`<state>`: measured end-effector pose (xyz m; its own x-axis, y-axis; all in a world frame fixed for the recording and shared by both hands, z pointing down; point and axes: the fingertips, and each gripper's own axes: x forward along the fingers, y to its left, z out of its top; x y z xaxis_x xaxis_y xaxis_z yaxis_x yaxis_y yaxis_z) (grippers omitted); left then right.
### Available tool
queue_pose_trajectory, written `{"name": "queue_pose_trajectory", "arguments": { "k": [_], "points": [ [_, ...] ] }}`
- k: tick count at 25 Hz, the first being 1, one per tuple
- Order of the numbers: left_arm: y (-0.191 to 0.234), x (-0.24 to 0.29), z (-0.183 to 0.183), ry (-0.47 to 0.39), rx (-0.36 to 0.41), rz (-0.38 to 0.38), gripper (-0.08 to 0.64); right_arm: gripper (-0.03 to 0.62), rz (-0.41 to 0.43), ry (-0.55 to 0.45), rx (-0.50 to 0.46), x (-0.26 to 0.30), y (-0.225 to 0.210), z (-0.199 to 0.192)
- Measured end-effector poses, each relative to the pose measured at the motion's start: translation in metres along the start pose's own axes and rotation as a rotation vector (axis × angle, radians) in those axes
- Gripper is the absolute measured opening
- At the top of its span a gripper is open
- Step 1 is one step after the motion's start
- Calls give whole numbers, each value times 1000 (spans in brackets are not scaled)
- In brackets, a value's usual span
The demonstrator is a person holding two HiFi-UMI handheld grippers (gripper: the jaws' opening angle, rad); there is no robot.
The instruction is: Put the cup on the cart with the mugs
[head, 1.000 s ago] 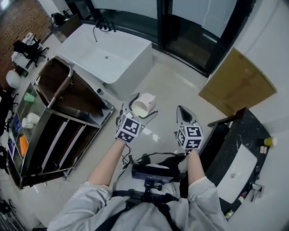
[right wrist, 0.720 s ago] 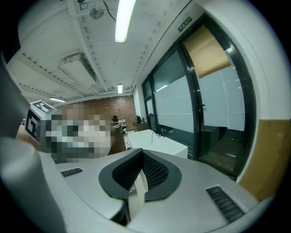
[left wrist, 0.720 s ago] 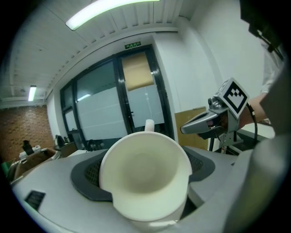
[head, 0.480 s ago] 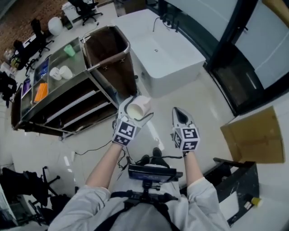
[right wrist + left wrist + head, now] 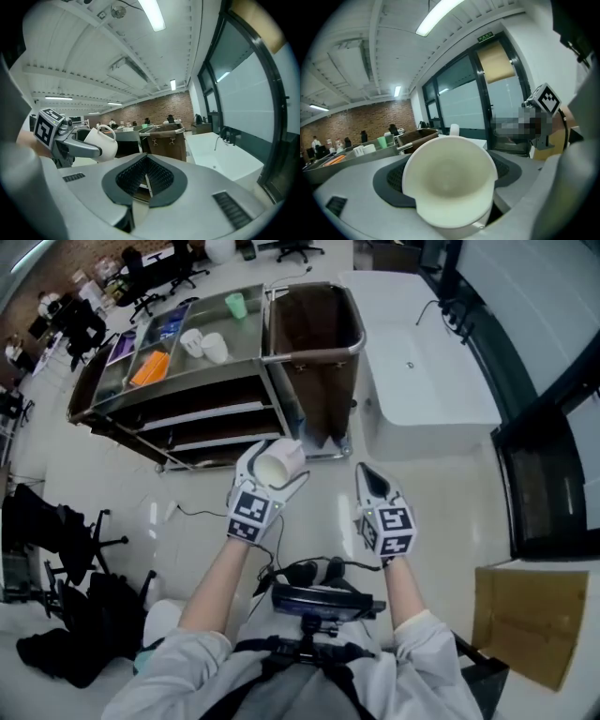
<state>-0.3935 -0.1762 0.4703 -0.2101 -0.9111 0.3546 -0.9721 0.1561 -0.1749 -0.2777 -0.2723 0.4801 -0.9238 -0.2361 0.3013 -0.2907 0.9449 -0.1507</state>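
A white cup [image 5: 274,465] lies on its side between the jaws of my left gripper [image 5: 270,461], which is shut on it, held above the floor. In the left gripper view the cup's [image 5: 449,180] open mouth faces the camera, and its handle shows in the right gripper view [image 5: 104,142]. My right gripper [image 5: 368,476] hangs beside it, shut and holding nothing. The steel cart [image 5: 178,393] stands ahead to the upper left. Two white mugs [image 5: 203,344] and a green cup [image 5: 235,306] sit on its top tray.
A brown bag bin [image 5: 314,343] hangs on the cart's right end. A white bathtub [image 5: 427,357] stands to the right of it. Black office chairs [image 5: 52,549] and a floor cable [image 5: 202,515] are on the left, and cardboard [image 5: 525,624] lies at lower right.
The view has swung round: the cart went from the left edge to straight ahead at the top, and the bathtub shifted right. Both grippers keep their pose, with the cup still held.
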Motion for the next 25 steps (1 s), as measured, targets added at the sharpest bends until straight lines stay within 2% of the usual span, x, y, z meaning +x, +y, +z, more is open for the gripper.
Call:
{"name": "queue_pose_trajectory", "arguments": {
  "k": [6, 11, 14, 19, 25],
  "points": [
    [61, -30, -5, 26, -35, 154, 462, 9, 213, 9, -48, 56, 62, 13],
    [107, -41, 0, 20, -49, 220, 462, 9, 329, 15, -97, 96, 103, 34],
    [134, -36, 1, 18, -59, 212, 462, 9, 355, -4, -116, 124, 117, 47],
    [185, -15, 7, 8, -80, 155, 462, 9, 340, 0, -126, 176, 132, 67],
    [263, 14, 31, -2, -38, 72, 462, 9, 314, -15, -121, 247, 151, 104]
  ]
}}
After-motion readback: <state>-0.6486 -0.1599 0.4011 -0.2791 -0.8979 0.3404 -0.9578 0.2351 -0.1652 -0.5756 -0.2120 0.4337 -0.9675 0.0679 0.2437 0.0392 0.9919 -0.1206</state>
